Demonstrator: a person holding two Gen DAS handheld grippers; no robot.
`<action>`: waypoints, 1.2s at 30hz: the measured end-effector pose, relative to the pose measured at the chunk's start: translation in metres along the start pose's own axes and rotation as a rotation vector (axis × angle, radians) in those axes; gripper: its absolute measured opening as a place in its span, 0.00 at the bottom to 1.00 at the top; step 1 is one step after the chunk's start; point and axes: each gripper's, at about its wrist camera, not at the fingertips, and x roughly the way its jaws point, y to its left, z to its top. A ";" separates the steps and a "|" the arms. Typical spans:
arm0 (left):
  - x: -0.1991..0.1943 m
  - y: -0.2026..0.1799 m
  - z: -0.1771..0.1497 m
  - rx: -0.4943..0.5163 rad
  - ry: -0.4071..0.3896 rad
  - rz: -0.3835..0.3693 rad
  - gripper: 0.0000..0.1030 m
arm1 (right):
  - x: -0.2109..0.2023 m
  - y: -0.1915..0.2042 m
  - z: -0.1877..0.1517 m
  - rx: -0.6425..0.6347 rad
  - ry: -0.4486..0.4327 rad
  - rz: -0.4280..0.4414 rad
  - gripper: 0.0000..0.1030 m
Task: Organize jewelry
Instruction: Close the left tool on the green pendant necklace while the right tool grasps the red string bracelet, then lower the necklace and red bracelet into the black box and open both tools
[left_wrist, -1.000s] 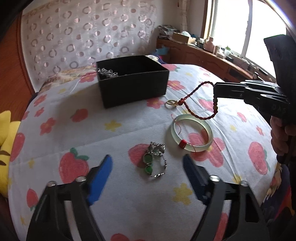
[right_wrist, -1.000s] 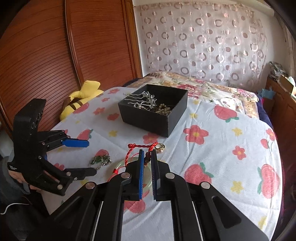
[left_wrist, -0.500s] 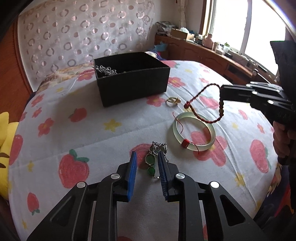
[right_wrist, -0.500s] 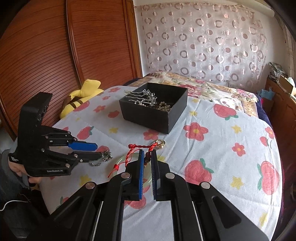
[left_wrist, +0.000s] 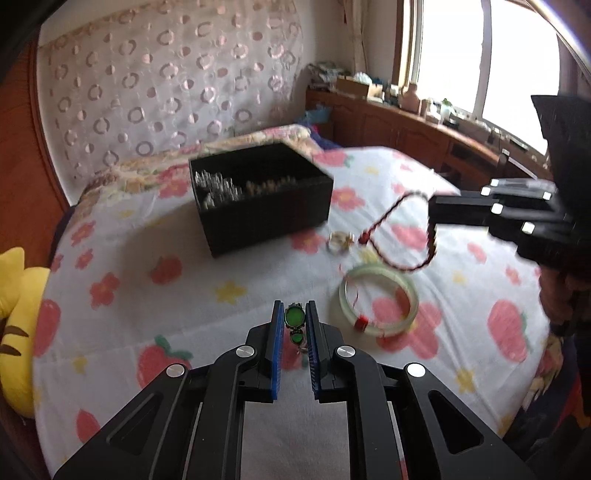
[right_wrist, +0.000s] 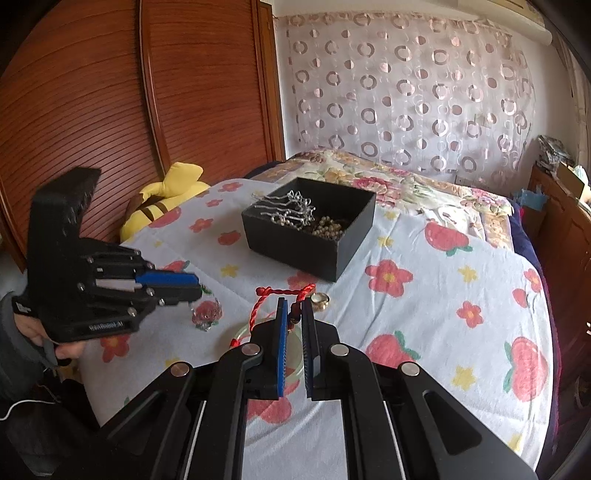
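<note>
My left gripper is shut on a green-stone pendant and holds it above the bed. My right gripper is shut on a red cord bracelet, which hangs in the air; the cord also shows in the left wrist view. A pale jade bangle with a red thread lies on the cloth. A gold ring lies beyond it. The open black box holds silver hairpins and beads.
The flower-and-strawberry cloth covers the bed. A yellow plush toy lies at the left edge by the wooden wardrobe. A wooden cabinet with clutter stands under the window.
My left gripper closed on the green pendant and lifted it off the cloth. My right gripper stayed shut on the red cord and rose slightly.
</note>
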 end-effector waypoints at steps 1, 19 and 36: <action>-0.002 0.000 0.003 0.000 -0.008 0.000 0.10 | -0.001 0.000 0.003 -0.004 -0.004 -0.002 0.08; -0.024 0.017 0.087 0.003 -0.125 0.033 0.10 | 0.010 -0.010 0.059 -0.028 -0.048 -0.053 0.08; 0.003 0.039 0.139 -0.034 -0.110 0.101 0.10 | 0.060 -0.028 0.090 -0.008 -0.010 -0.094 0.08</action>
